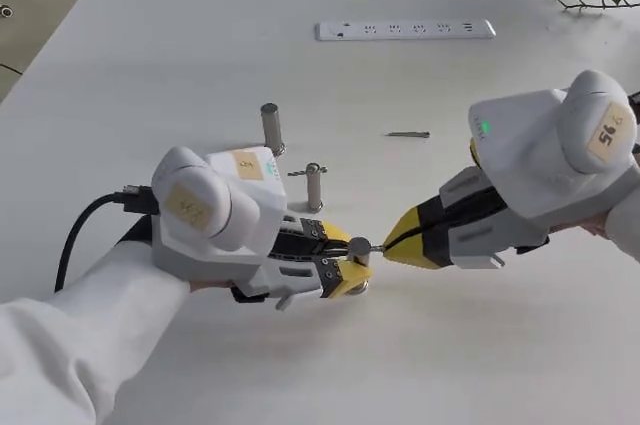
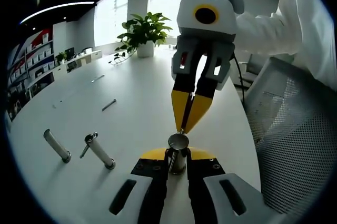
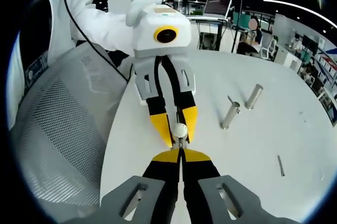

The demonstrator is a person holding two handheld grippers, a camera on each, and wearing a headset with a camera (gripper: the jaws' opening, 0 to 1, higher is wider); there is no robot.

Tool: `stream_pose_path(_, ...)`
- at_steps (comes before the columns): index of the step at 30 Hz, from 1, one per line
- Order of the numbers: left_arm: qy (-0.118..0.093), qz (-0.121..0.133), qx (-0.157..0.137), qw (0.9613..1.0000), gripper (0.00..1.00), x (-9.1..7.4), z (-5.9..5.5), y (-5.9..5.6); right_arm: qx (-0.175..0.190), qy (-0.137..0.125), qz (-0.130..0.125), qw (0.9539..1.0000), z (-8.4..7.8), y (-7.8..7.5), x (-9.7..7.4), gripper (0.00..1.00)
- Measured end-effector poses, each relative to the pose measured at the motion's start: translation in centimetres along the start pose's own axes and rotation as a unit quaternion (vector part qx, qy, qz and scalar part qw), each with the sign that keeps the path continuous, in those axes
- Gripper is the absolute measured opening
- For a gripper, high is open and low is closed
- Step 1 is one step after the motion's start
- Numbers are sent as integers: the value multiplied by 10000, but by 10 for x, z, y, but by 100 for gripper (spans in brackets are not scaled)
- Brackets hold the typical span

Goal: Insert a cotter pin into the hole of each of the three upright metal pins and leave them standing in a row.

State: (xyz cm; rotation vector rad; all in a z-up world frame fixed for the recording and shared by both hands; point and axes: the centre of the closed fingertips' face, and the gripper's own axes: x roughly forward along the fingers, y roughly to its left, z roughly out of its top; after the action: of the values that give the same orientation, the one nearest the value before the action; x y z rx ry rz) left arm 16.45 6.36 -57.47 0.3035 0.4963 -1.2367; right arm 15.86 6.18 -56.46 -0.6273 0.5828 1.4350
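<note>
Left gripper (image 1: 348,270) clamped on short upright steel pin (image 1: 359,245), standing on white table (image 1: 200,25). Right gripper (image 1: 392,242) pinches thin wire cotter pin (image 2: 184,121), long axis level, aimed straight at pin head; tip at hole, entry unclear.

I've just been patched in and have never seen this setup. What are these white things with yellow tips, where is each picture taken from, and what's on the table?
There is no robot: a person holds a gripper in each hand. One picture comes from a headset camera looking down; the round ones come from cameras riding on each gripper. The left gripper is shut on an upright metal pin. The right gripper is shut on a thin cotter pin, its tip at that pin's head. On the white table stand a bare second pin and a third pin with a fitted cotter pin through it. A spare cotter pin and a power strip lie beyond.
</note>
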Motion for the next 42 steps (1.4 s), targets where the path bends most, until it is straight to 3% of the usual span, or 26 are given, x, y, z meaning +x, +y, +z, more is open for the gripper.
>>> stream_pose_path(9,10,5,22,10000,11,0,0,0,-36,72,28,10000,1,1,5,0)
stream_pose_path(16,-109,-12,-223,9997,14,-1,3,0,185,-22,-42,9998,-1,-2,1,0)
stream_pose_path(21,-151,-23,-253,9996,38,-4,6,0,339,-238,-165,9990,6,-2,-2,19)
stream_pose_path(25,-113,-147,-364,9992,56,-13,2,-7,505,-327,-199,9980,4,-4,-3,20)
stream_pose_path(30,-180,-315,-535,9979,71,-24,2,-17,699,-511,-132,9962,9,0,3,22)
stream_pose_path(34,-68,-192,-474,9987,89,-33,-4,-17,741,-553,-122,9956,10,1,9,22)
stream_pose_path(37,-35,-127,-581,9982,95,-40,-10,-15,738,-555,-104,9957,11,2,14,23)
stream_pose_path(42,31,8,-737,9973,98,-49,-14,-14,752,-610,-83,9953,17,4,20,23)
